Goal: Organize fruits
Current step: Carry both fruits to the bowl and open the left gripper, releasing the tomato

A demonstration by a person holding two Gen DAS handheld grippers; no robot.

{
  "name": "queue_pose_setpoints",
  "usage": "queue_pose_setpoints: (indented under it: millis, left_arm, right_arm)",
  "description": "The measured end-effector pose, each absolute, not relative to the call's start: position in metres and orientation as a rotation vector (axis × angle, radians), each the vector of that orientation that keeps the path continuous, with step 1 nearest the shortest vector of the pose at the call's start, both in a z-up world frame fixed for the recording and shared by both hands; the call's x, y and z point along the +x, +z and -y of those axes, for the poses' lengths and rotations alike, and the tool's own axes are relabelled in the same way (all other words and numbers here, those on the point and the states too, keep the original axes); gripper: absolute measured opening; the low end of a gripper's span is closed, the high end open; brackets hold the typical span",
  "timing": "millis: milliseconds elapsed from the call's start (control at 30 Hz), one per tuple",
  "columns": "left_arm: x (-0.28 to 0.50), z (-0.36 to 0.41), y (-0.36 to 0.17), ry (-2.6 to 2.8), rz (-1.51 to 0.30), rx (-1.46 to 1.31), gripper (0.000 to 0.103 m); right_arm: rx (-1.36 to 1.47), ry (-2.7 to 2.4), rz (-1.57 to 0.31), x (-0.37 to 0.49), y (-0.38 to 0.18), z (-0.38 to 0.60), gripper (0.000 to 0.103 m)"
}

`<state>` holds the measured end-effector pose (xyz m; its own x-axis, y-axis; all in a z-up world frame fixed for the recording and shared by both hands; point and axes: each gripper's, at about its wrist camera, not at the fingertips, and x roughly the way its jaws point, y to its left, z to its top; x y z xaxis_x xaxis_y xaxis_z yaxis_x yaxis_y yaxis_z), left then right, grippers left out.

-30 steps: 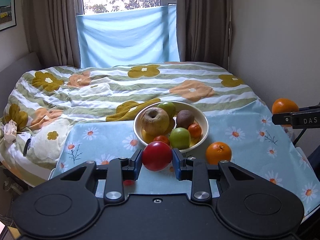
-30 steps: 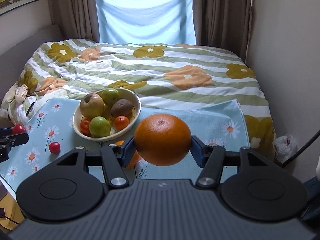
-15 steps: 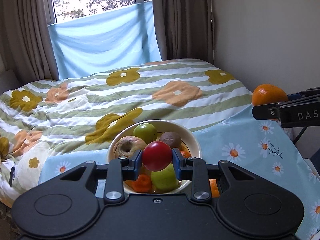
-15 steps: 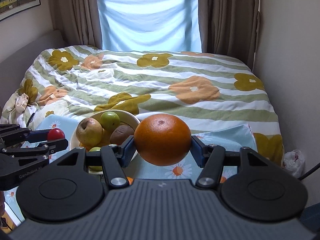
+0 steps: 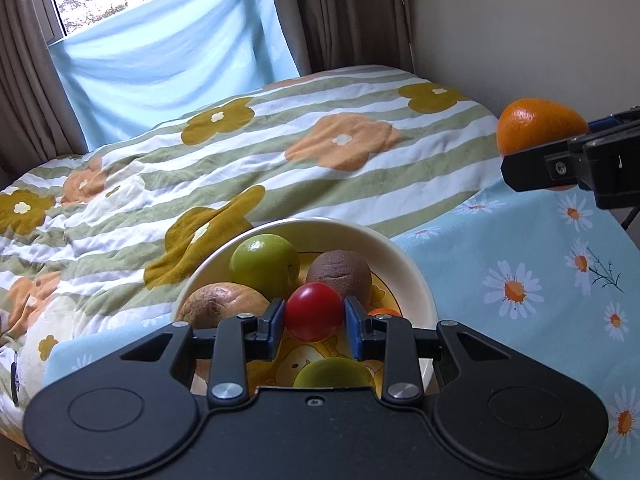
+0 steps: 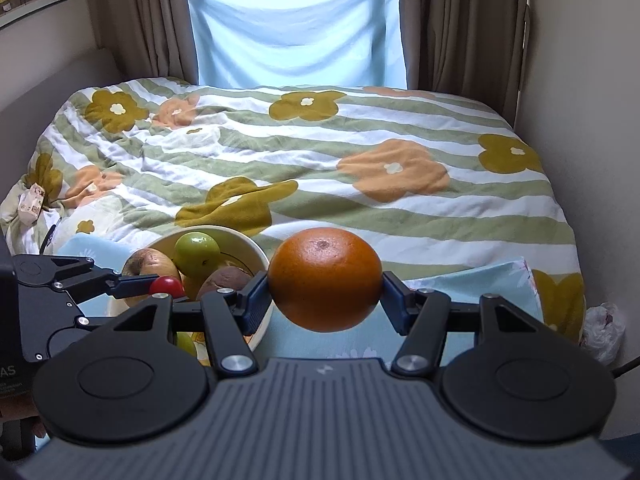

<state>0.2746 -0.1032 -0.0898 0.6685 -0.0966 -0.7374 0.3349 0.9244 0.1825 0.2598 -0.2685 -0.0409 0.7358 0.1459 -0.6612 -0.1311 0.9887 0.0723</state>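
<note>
My left gripper (image 5: 314,317) is shut on a small red fruit (image 5: 314,312) and holds it over the cream fruit bowl (image 5: 412,268). The bowl holds a green apple (image 5: 262,262), a brown kiwi (image 5: 339,272), a brownish apple (image 5: 220,306), another green fruit (image 5: 334,374) and a small orange fruit (image 5: 384,312). My right gripper (image 6: 325,280) is shut on a large orange (image 6: 325,278), held just right of the bowl (image 6: 248,246). The orange also shows in the left wrist view (image 5: 536,126). The left gripper and its red fruit (image 6: 167,285) show in the right wrist view.
The bowl stands on a light blue daisy-print cloth (image 5: 520,264) at the foot of a bed with a striped flower quilt (image 6: 320,152). A wall (image 6: 592,80) runs along the right. Curtains and a blue sheet (image 6: 296,28) cover the window. A white bag (image 6: 604,330) lies low right.
Both grippers have moved forward and up. The left one carried the red fruit from in front of the bowl to above it. The right one brought the orange beside the bowl.
</note>
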Motion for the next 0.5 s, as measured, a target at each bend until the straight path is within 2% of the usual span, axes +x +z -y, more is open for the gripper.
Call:
queue_pose_setpoints:
  millis: [67, 133, 200, 267, 500]
  left_arm:
    - [0.277, 0.104, -0.094, -0.252, -0.818, 0.322, 0.037]
    - [0.276, 0.103, -0.094, -0.266, -0.813, 0.319, 0.047]
    - [0.272, 0.102, -0.089, -0.289, -0.784, 0.306, 0.084]
    - [0.266, 0.100, -0.082, -0.287, -0.735, 0.303, 0.098]
    - [0.259, 0.078, -0.061, -0.260, -0.708, 0.233, 0.098]
  right_arm:
    - [0.025, 0.152, -0.734, 0.264, -0.044, 0.268, 0.074]
    - [0.027, 0.155, -0.739, 0.268, -0.046, 0.268, 0.074]
    - [0.027, 0.158, -0.741, 0.271, -0.047, 0.268, 0.074]
    - [0.027, 0.158, -0.740, 0.272, -0.048, 0.267, 0.074]
    - [0.018, 0.193, -0.734, 0.285, -0.045, 0.255, 0.074]
